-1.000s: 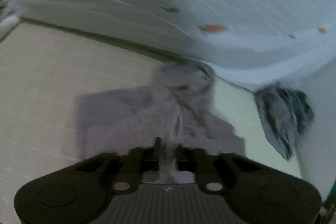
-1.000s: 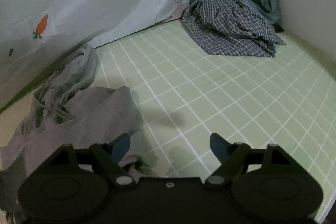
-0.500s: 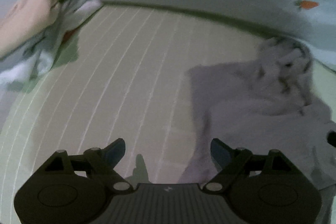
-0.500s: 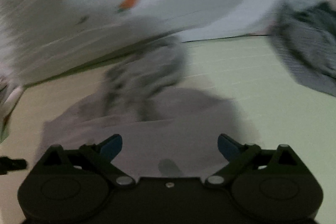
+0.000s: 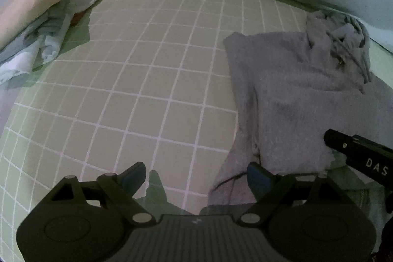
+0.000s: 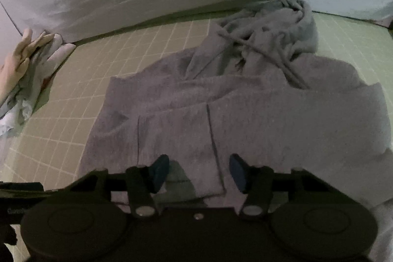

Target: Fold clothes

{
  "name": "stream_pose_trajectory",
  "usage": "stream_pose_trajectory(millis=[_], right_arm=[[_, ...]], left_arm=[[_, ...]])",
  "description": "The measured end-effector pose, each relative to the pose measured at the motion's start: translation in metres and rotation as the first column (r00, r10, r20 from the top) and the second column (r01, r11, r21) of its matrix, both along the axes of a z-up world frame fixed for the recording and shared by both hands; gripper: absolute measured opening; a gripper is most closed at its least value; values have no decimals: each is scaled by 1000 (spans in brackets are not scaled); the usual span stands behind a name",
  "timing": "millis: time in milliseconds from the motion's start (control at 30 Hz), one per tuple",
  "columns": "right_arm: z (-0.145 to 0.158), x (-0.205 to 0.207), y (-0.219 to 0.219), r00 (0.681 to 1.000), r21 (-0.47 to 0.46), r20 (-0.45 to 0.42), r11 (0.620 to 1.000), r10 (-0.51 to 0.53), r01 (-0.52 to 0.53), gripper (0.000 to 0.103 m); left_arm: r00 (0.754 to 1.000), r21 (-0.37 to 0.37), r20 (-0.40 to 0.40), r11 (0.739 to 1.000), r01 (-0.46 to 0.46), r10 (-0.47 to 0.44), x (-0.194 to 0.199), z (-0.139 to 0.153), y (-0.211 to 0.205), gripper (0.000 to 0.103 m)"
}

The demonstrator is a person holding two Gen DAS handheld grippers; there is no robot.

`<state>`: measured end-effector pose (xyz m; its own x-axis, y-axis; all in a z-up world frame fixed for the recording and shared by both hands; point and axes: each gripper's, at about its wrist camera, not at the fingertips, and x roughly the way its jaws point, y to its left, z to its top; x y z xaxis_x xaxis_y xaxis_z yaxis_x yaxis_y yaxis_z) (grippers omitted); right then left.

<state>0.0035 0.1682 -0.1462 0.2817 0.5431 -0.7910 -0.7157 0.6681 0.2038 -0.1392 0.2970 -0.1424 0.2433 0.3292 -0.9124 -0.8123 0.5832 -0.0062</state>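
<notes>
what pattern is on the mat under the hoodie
Pale green with a grid of thin white lines. The mat shows best in the left wrist view, beside the grey hoodie.

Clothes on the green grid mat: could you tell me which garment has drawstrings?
The grey fleece hoodie; cords cross below its hood. The pale crumpled cloth shows none.

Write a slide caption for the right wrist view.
Right hand-held gripper closing over the grey hoodie on the checked sheet.
</notes>
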Motion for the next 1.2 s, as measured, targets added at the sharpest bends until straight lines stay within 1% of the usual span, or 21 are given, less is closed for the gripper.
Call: stream_pose_trajectory(millis=[67, 133, 200, 300, 400, 467, 567, 667, 767, 867, 967, 1000, 1033, 1067, 1100, 1133, 1167, 1200], right_arm=[[0, 1, -1, 1000, -2, -7, 1000, 8, -8, 43], [0, 3, -2, 1000, -10, -7, 1000, 24, -24, 24], [0, 5, -5, 999, -3, -11, 999, 34, -34, 10], [3, 10, -13, 999, 22, -30, 999, 30, -29, 8], [12, 9, -18, 999, 41, 8, 998, 37, -37, 7], [20, 8, -24, 999, 55, 37, 998, 36, -38, 7], [34, 16, -41, 997, 76, 80, 997, 2, -8, 7], [49, 30, -69, 989, 87, 131, 994, -72, 61, 7], [57, 49, -100, 969, 73, 173, 984, -176, 165, 7], [49, 70, -123, 951, 16, 173, 966, -257, 259, 8], [38, 80, -137, 938, -22, 142, 946, -317, 323, 9], [35, 79, -138, 933, -35, 141, 940, -331, 339, 13], [33, 78, -139, 928, -48, 141, 934, -346, 355, 25], [31, 77, -141, 925, -45, 133, 930, -355, 364, 32], [30, 75, -141, 926, -33, 123, 932, -356, 362, 41], [28, 74, -140, 929, -25, 116, 934, -352, 357, 45], [24, 73, -137, 934, -36, 107, 938, -340, 345, 45], [19, 72, -133, 942, -62, 96, 943, -321, 328, 48]], left_arm=[[1000, -2, -3, 1000, 7, -7, 3, -2, 0, 90], [1000, -2, -8, 1000, 17, -17, 7, -4, -2, 90], [1000, 0, -10, 1000, 23, -23, 9, -5, -3, 90], [1000, 0, 3, 1000, 23, -23, 8, -4, -4, 90], [999, 4, 37, 1000, 17, -17, 6, 2, -4, 90], [998, 20, 55, 1000, 17, -18, 4, 7, -6, 90], [997, 42, 76, 999, 18, -21, 1, 14, -9, 90], [997, 53, 75, 998, 21, -24, -1, 16, -11, 90], [997, 48, 72, 999, 22, -25, -1, 15, -13, 90], [997, 52, 72, 998, 30, -34, 0, 16, -15, 90], [996, 68, 77, 997, 44, -49, 0, 20, -21, 90], [996, 75, 77, 996, 49, -54, -1, 21, -23, 90], [995, 81, 77, 995, 52, -58, -1, 23, -25, 90], [995, 86, 76, 995, 53, -60, -1, 24, -26, 90], [995, 88, 75, 995, 52, -59, -2, 24, -28, 90], [996, 90, 73, 995, 52, -58, -3, 25, -29, 90], [996, 92, 72, 994, 51, -57, -4, 26, -31, 90], [996, 94, 70, 994, 50, -57, -5, 26, -33, 90]])
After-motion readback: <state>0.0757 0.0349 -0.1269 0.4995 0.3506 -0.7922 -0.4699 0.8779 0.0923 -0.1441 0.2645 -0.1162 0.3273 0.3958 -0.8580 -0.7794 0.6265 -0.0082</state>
